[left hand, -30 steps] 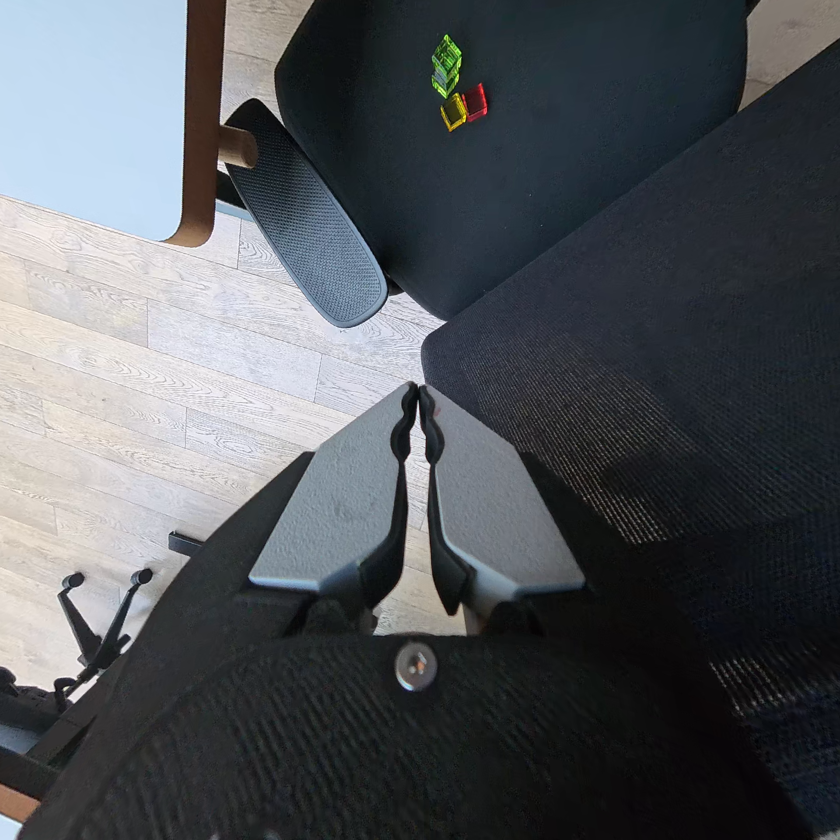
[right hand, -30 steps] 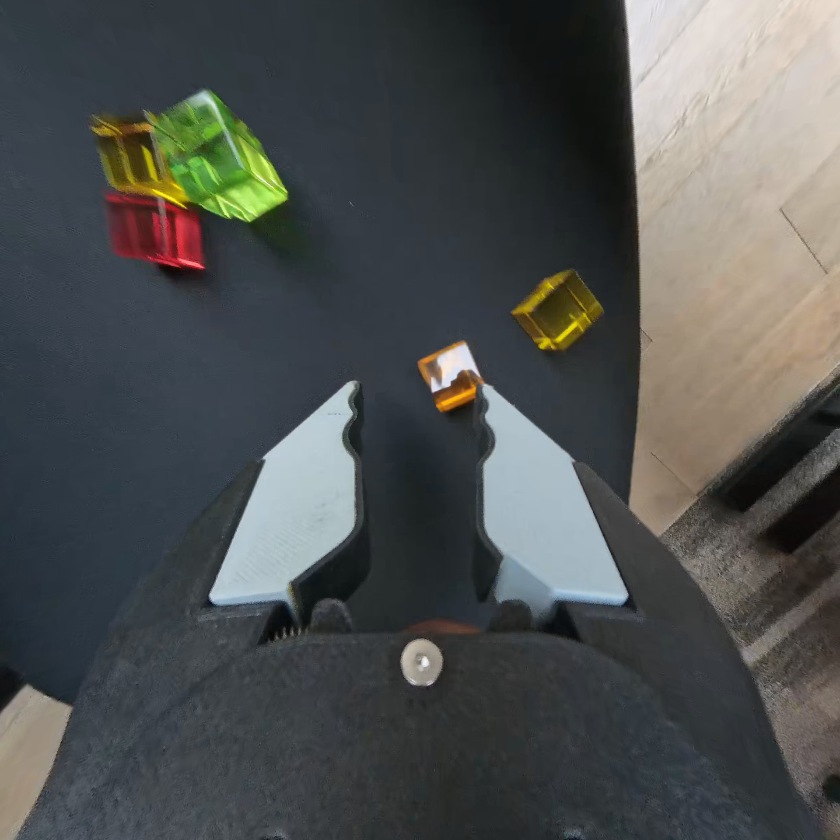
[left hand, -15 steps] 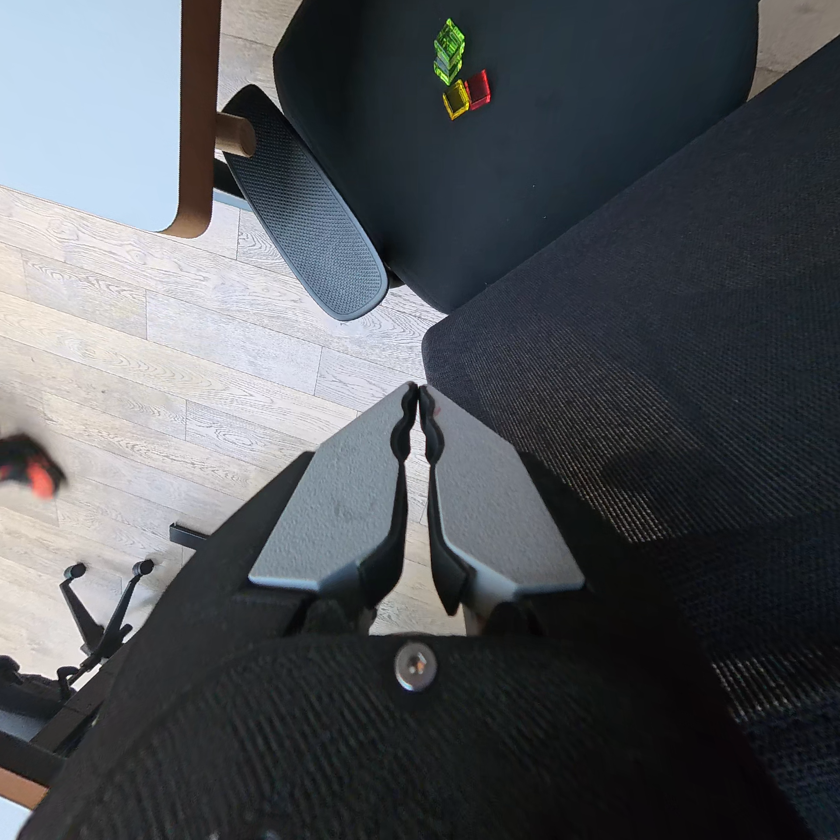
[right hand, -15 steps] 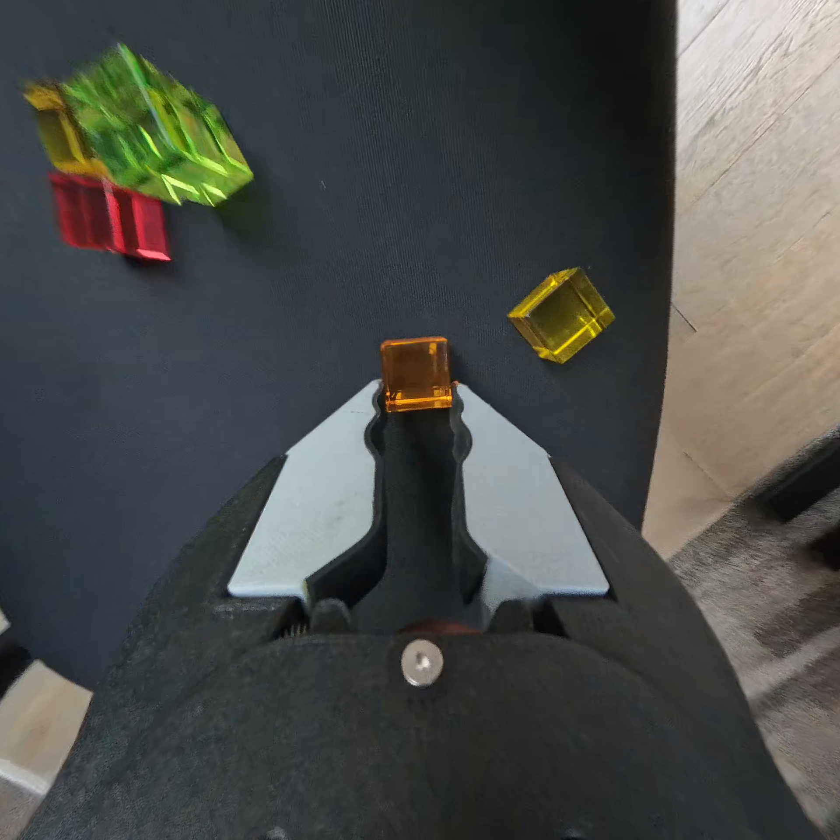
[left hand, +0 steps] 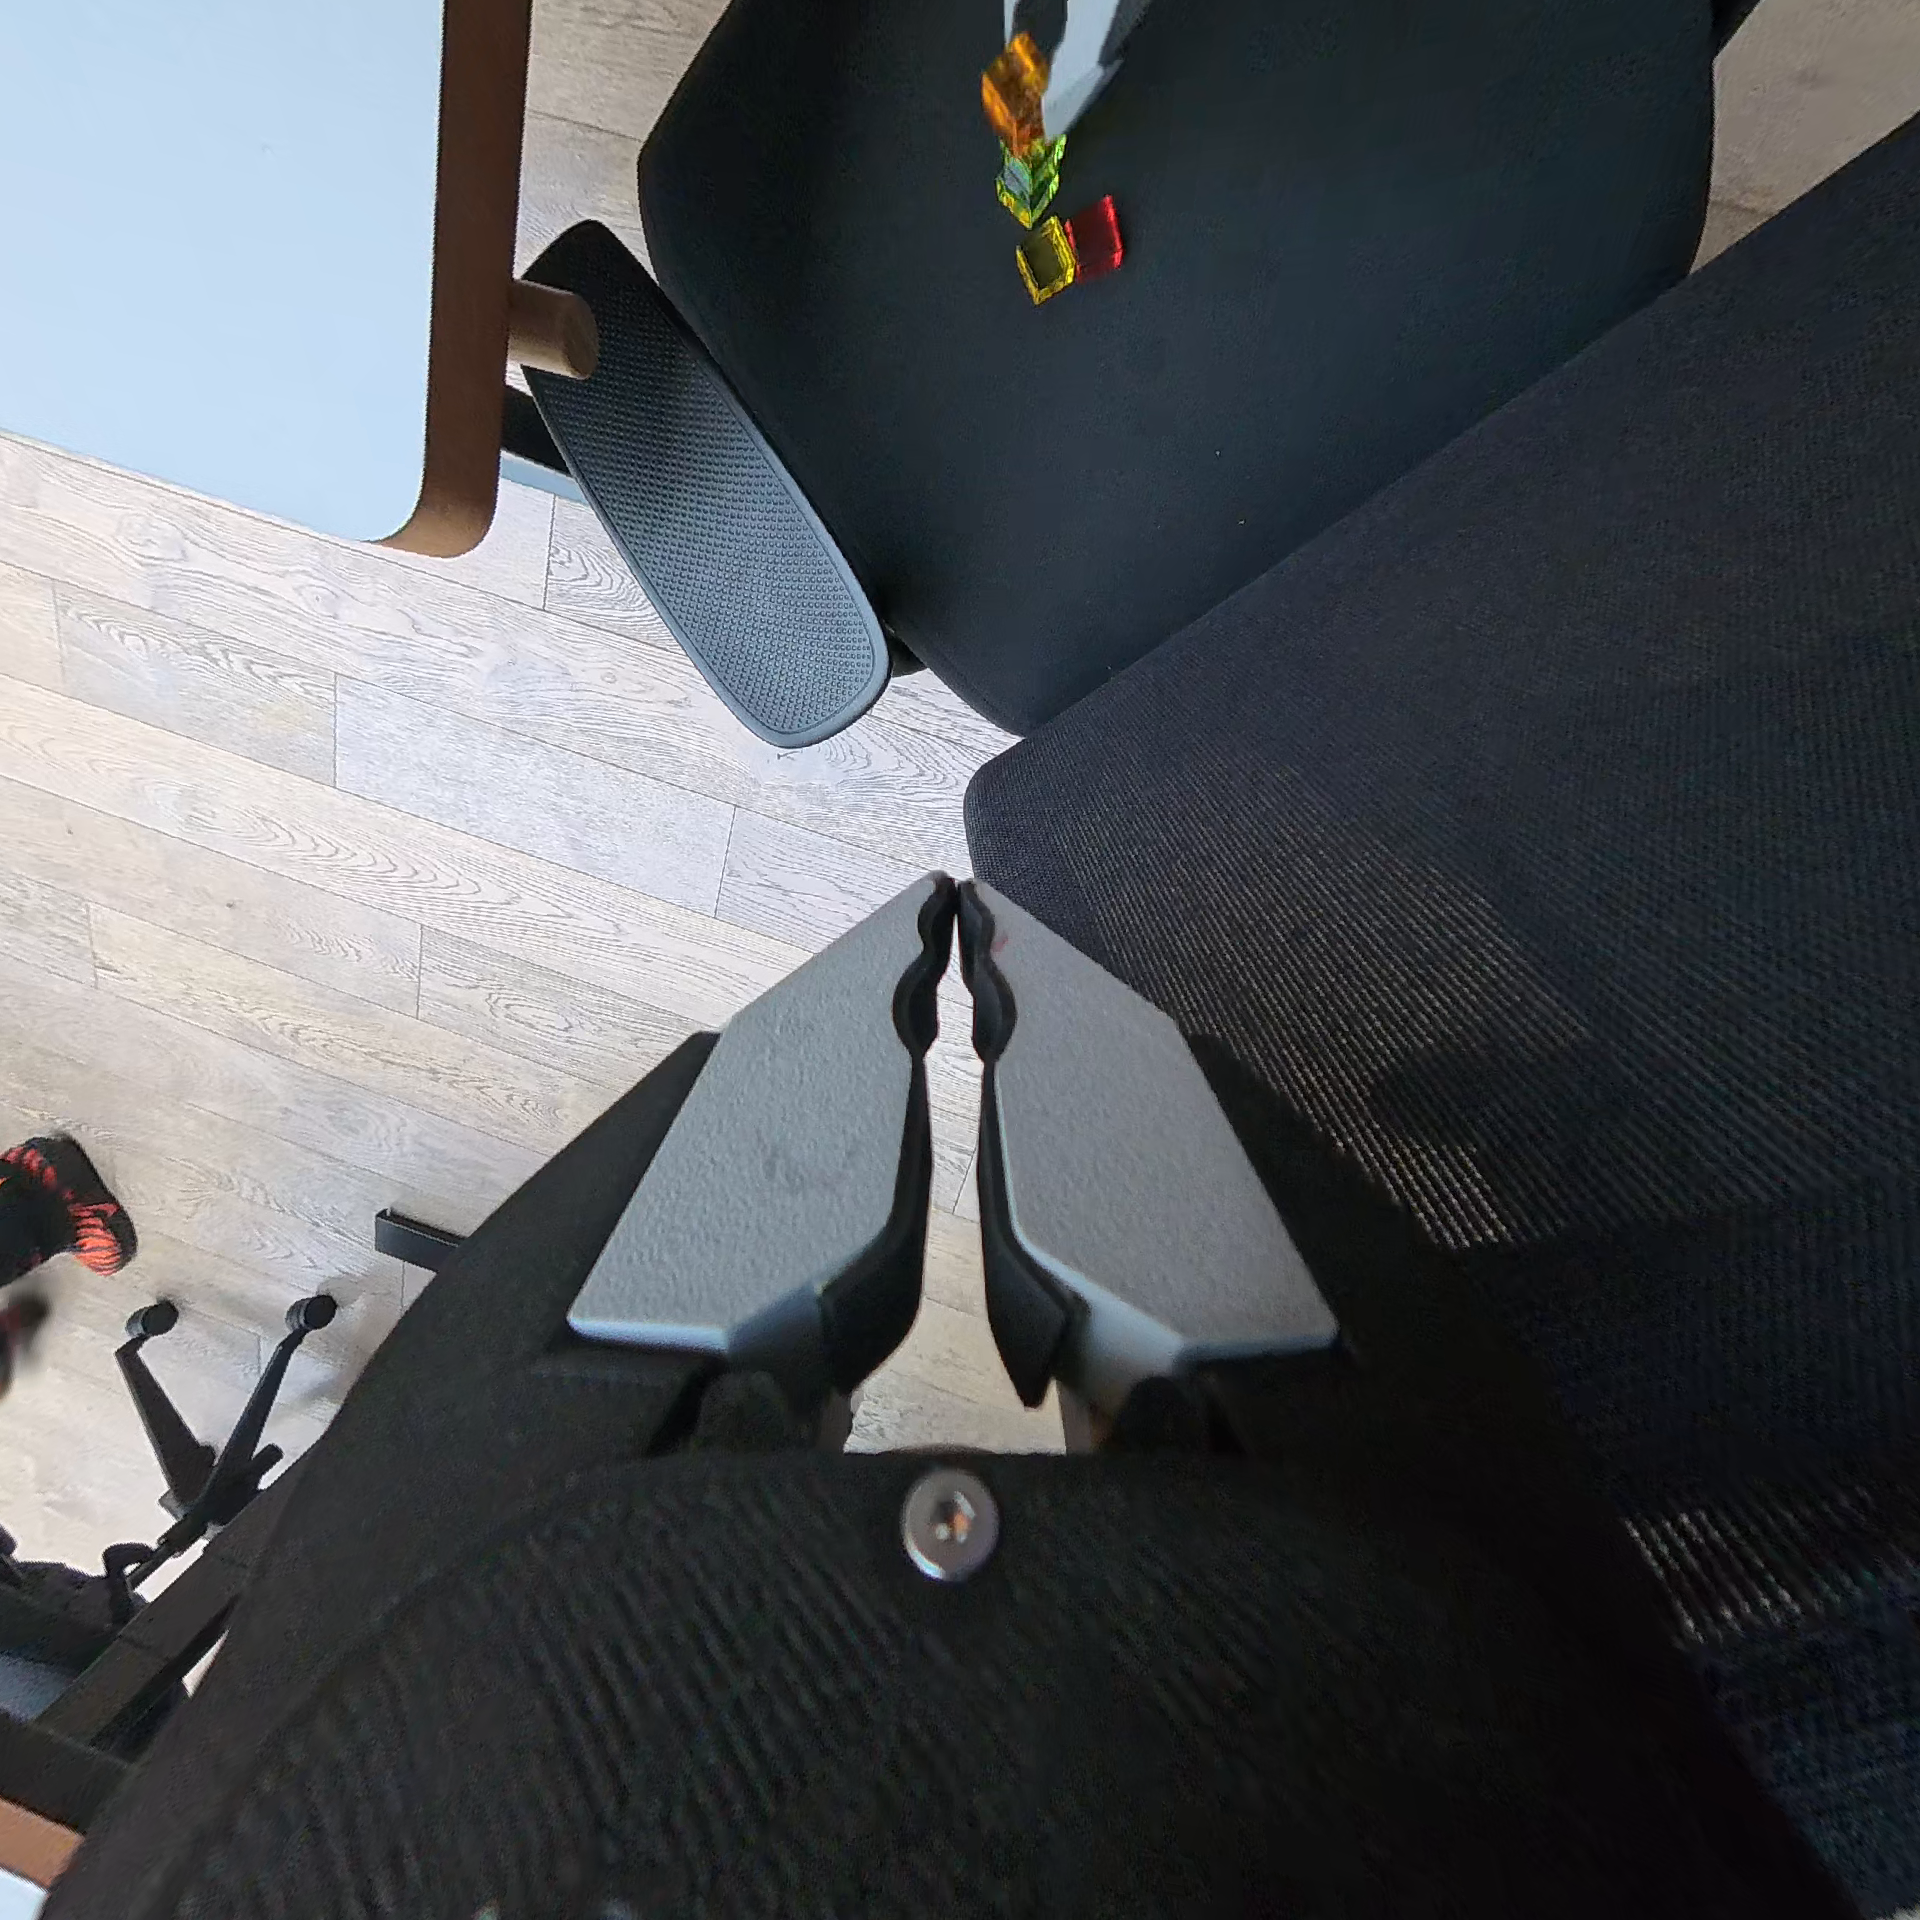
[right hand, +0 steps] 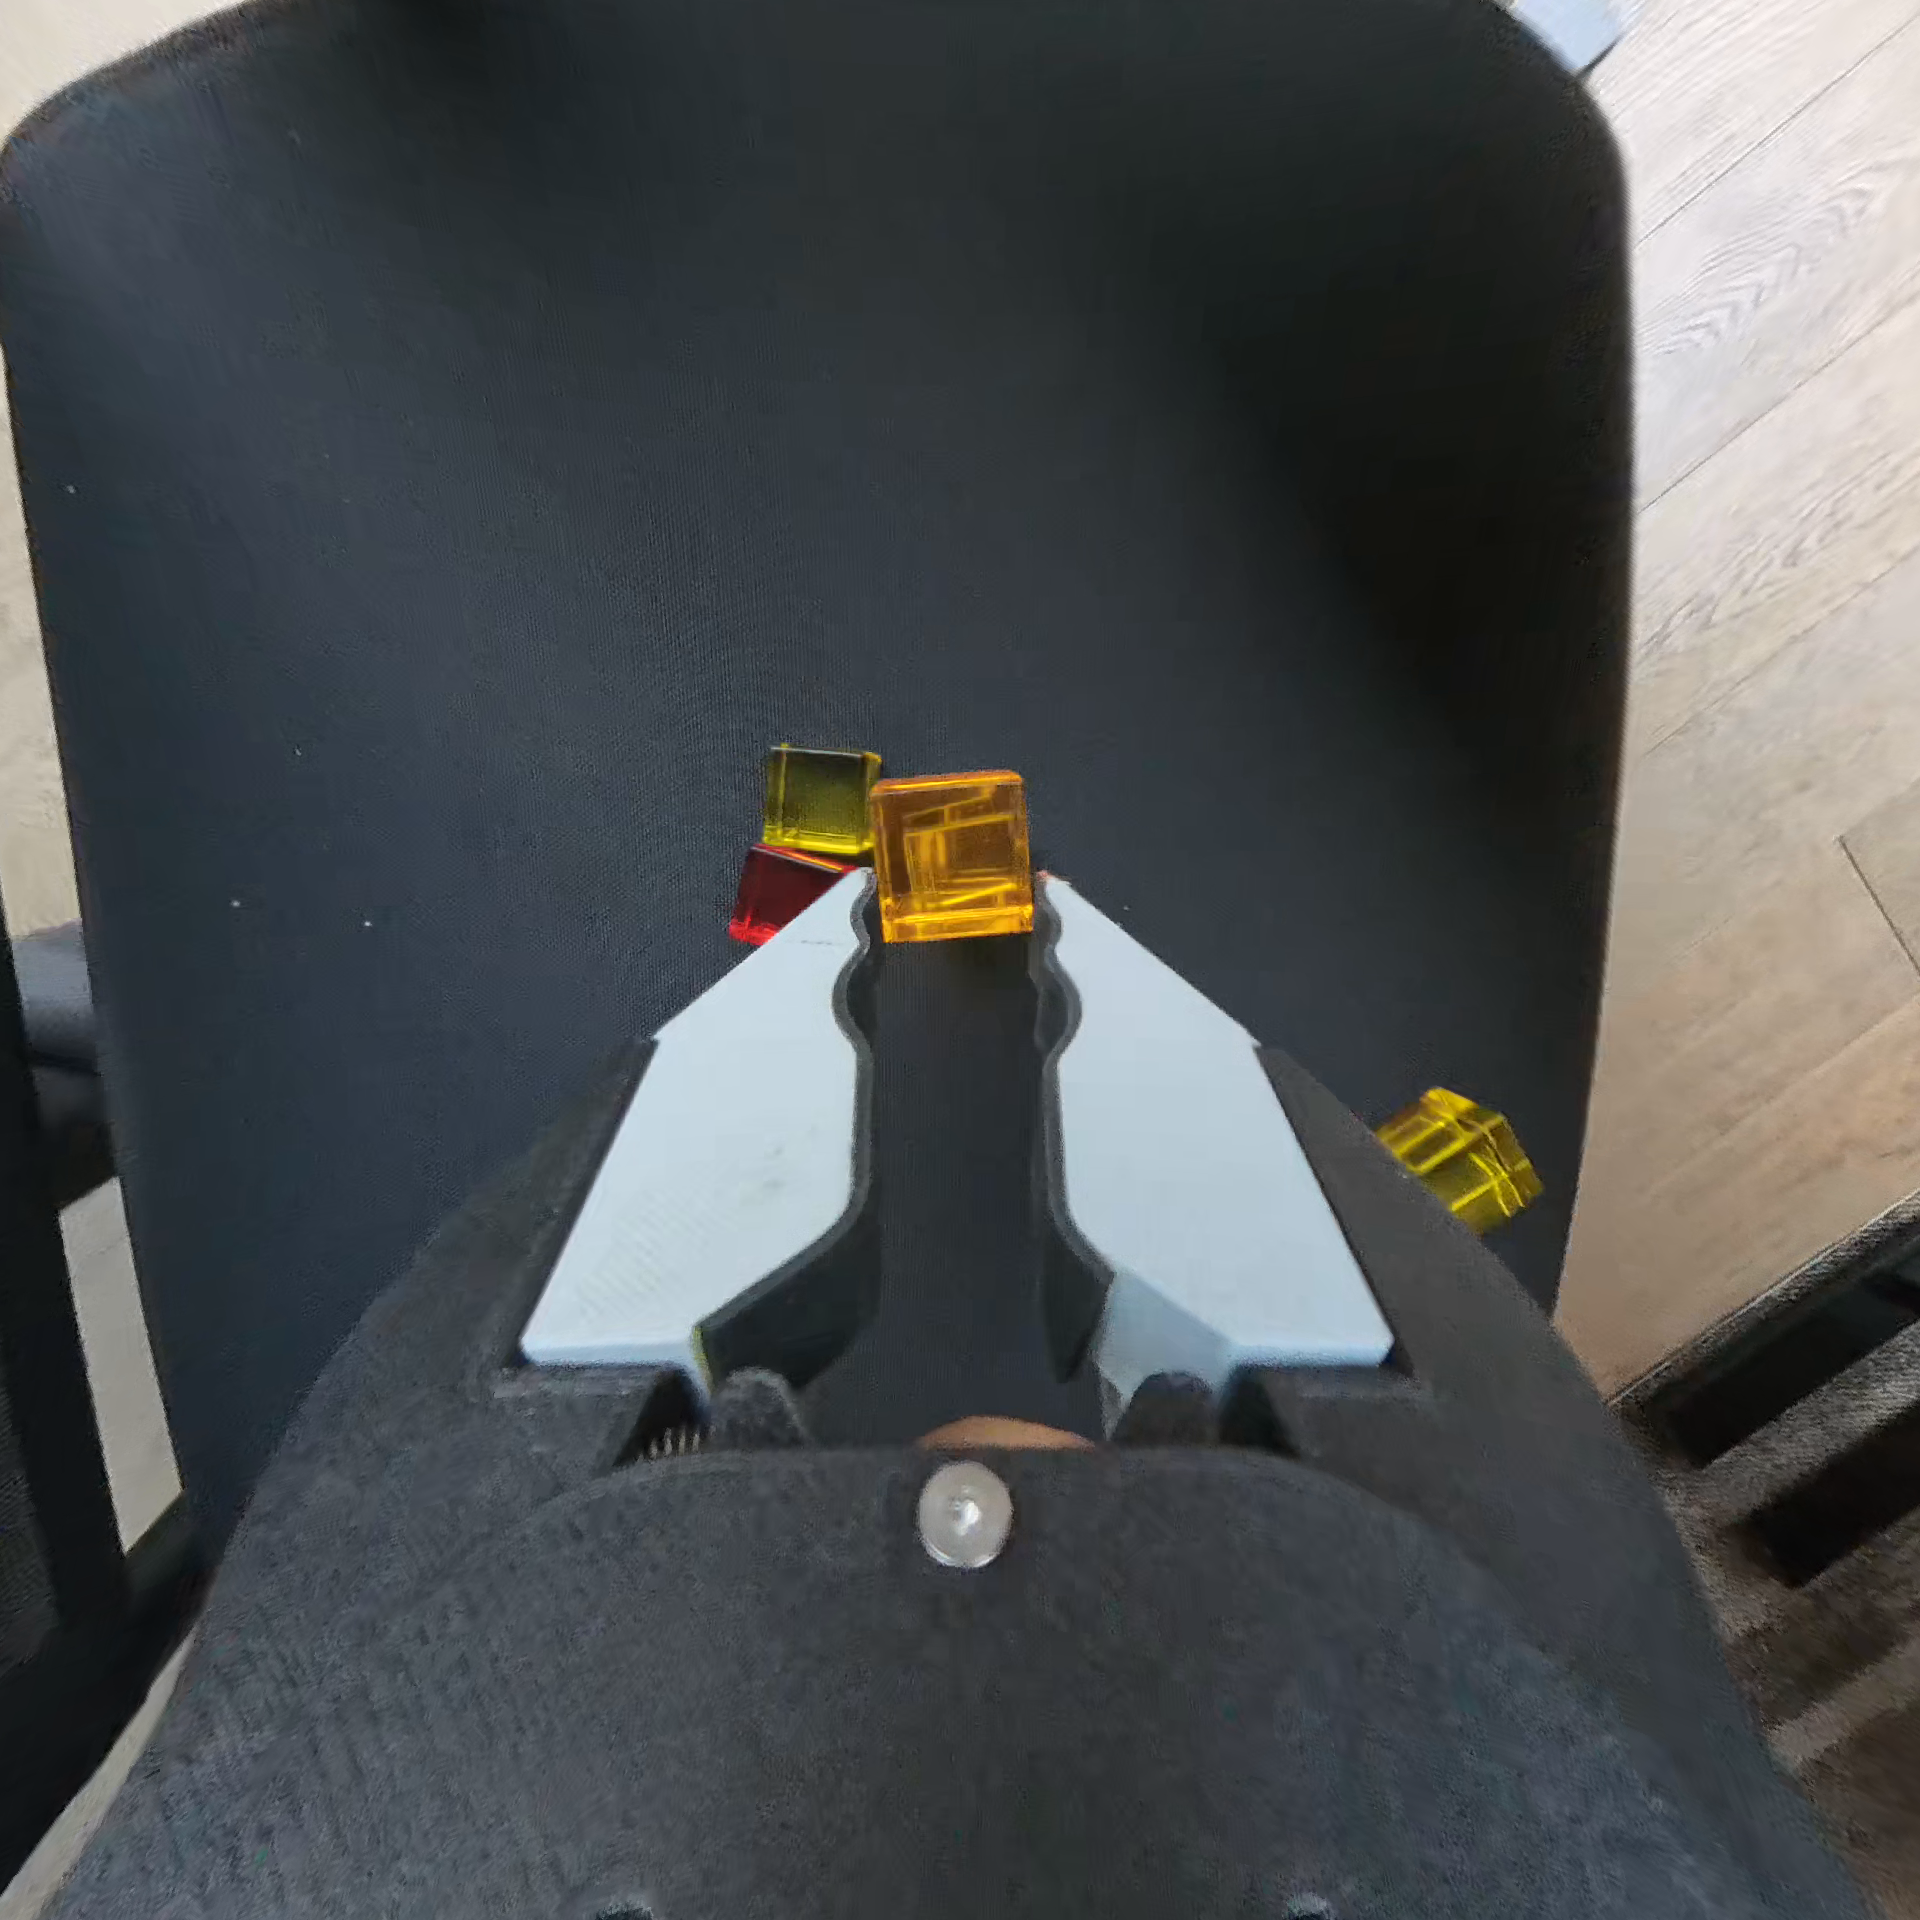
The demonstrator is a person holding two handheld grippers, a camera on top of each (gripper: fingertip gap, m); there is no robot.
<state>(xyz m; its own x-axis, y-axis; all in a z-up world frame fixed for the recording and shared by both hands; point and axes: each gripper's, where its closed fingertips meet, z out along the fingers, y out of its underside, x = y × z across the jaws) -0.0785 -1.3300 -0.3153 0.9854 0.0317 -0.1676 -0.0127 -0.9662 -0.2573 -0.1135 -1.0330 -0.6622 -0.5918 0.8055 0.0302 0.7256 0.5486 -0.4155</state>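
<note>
The right gripper (right hand: 954, 894) has its jaws clamped on one orange cube (right hand: 951, 857), caught only at the very tips, with most of the cube standing out ahead of them and clear above the black chair seat (right hand: 727, 416). With so shallow a hold on a smooth, clear block, I judge it wants steady pressure, a level wrist and slow travel, since a twist could squeeze it out forward. Just beyond the tips on the seat lie a yellow cube (right hand: 821, 798) and a red cube (right hand: 779, 894), touching each other. The left wrist view also shows a green cube (left hand: 1031, 182) directly below the orange one, hidden from the right camera. A second yellow cube (right hand: 1460, 1158) sits well apart, near the seat's right edge. That makes five cubes: one orange, one green, one red, two yellow. The left gripper (left hand: 948, 894) has its jaws together on nothing, over the wood floor (left hand: 312, 831) beside a second, mesh chair seat (left hand: 1507, 727).
</note>
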